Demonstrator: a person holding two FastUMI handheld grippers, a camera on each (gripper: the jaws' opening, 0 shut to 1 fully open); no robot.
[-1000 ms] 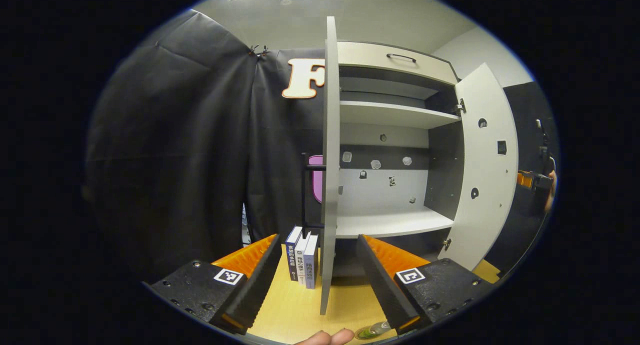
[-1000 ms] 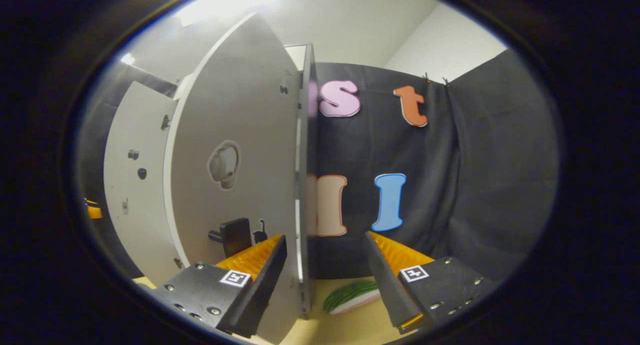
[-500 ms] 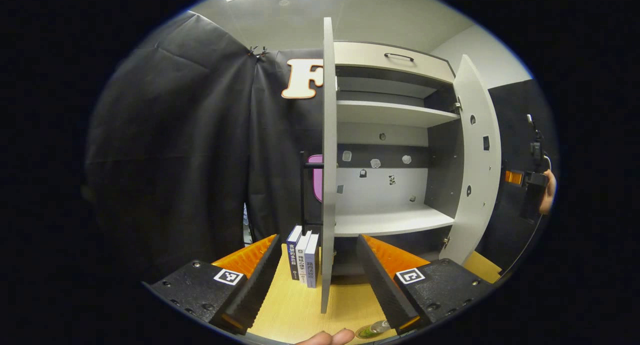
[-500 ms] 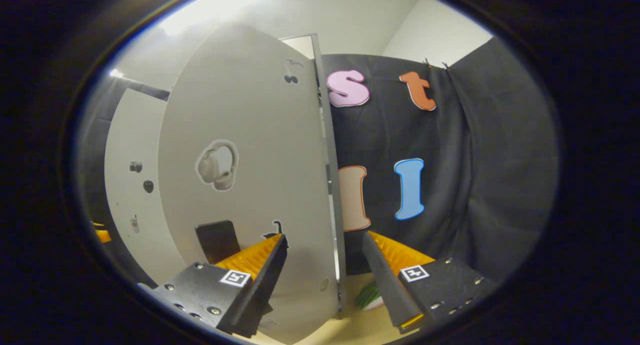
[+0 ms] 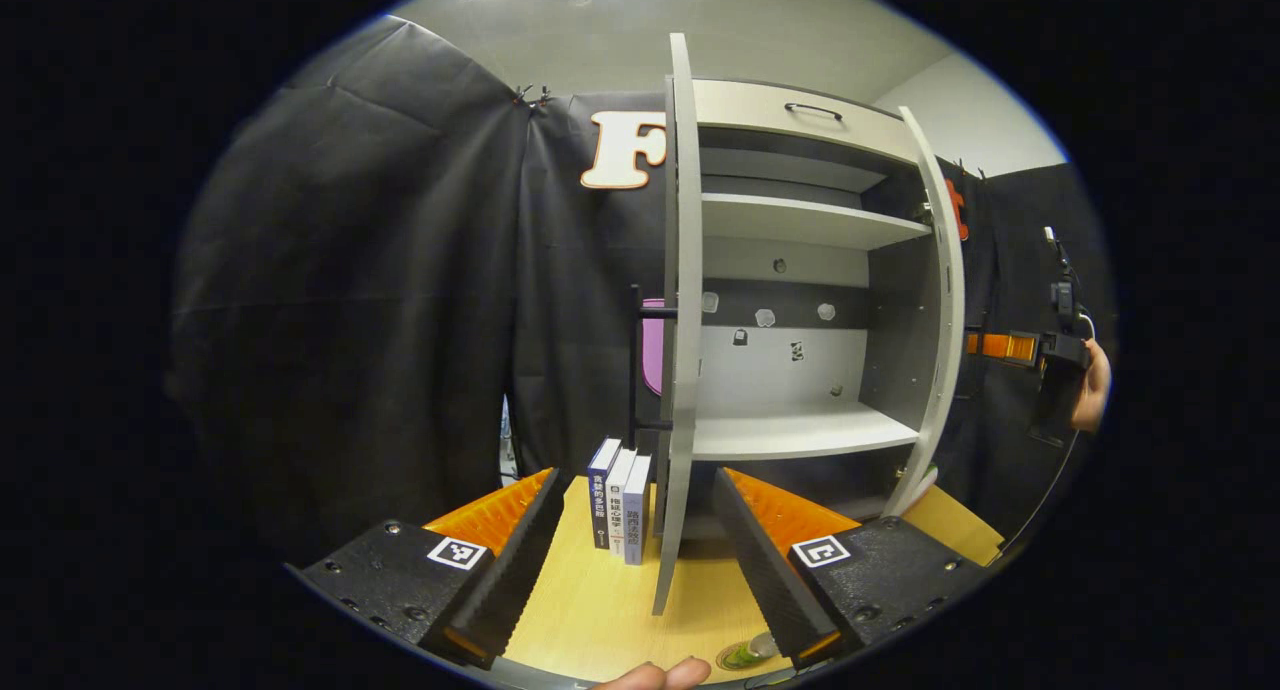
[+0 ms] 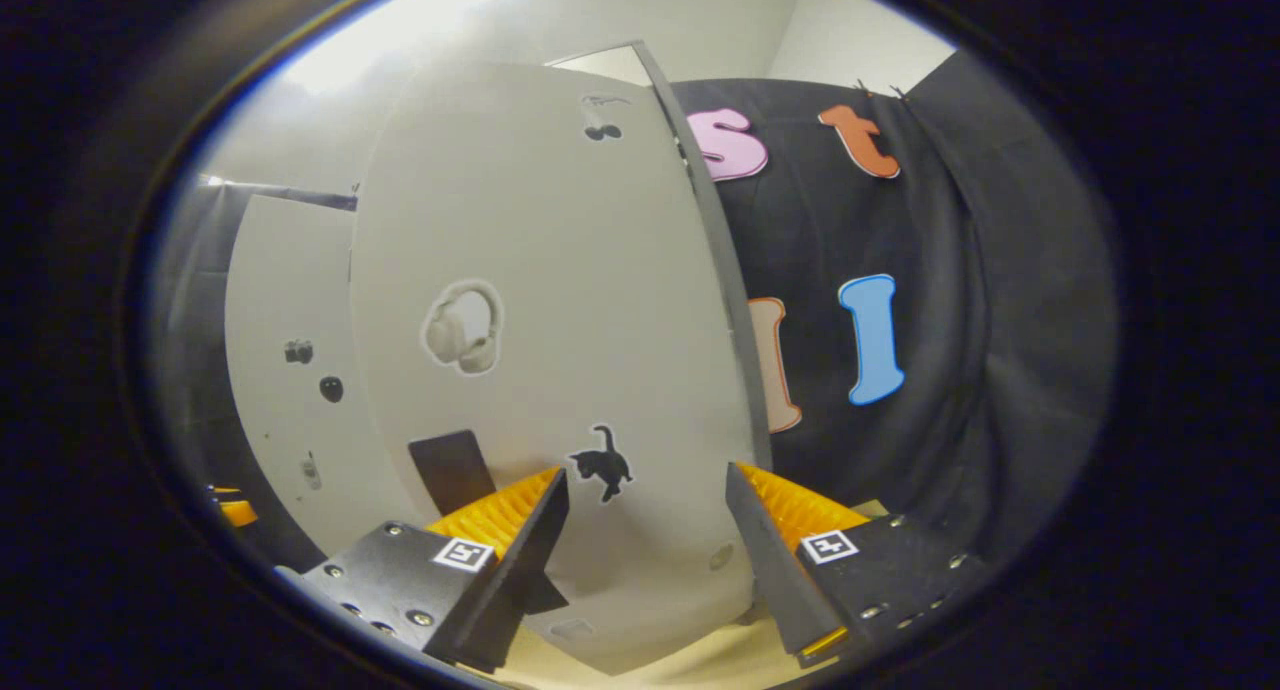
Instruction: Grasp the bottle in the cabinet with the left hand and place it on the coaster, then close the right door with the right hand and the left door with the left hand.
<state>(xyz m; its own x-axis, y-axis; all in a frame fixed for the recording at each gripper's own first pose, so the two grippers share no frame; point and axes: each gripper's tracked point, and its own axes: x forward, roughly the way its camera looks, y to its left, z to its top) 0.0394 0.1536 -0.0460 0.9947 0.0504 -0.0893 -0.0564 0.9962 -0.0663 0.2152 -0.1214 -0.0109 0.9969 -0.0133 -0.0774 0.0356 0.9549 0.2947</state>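
Observation:
The grey cabinet (image 5: 800, 435) stands with both doors ajar and bare shelves. In the left gripper view its left door (image 5: 680, 350) is edge-on just beyond my open left gripper (image 5: 640, 570), and the right door (image 5: 945, 320) is also nearly edge-on. At the bottom edge the bottle (image 5: 757, 650) stands on the coaster (image 5: 728, 660), by my right finger. In the right gripper view the right door's outer face (image 6: 560, 320), with its black handle (image 6: 450, 465), looms close in front of my open right gripper (image 6: 645, 560). The left door (image 6: 285, 370) shows behind it.
Three books (image 5: 620, 500) stand on the wooden table (image 5: 590, 610) left of the left door. A fingertip (image 5: 650, 675) shows at the bottom edge. Far right, a hand (image 5: 1090, 390) holds the other gripper (image 5: 1010, 345) behind the right door.
The right door has swung inward, from showing its inner face to nearly edge-on in the left gripper view. My right gripper has followed it round; the left gripper has barely shifted.

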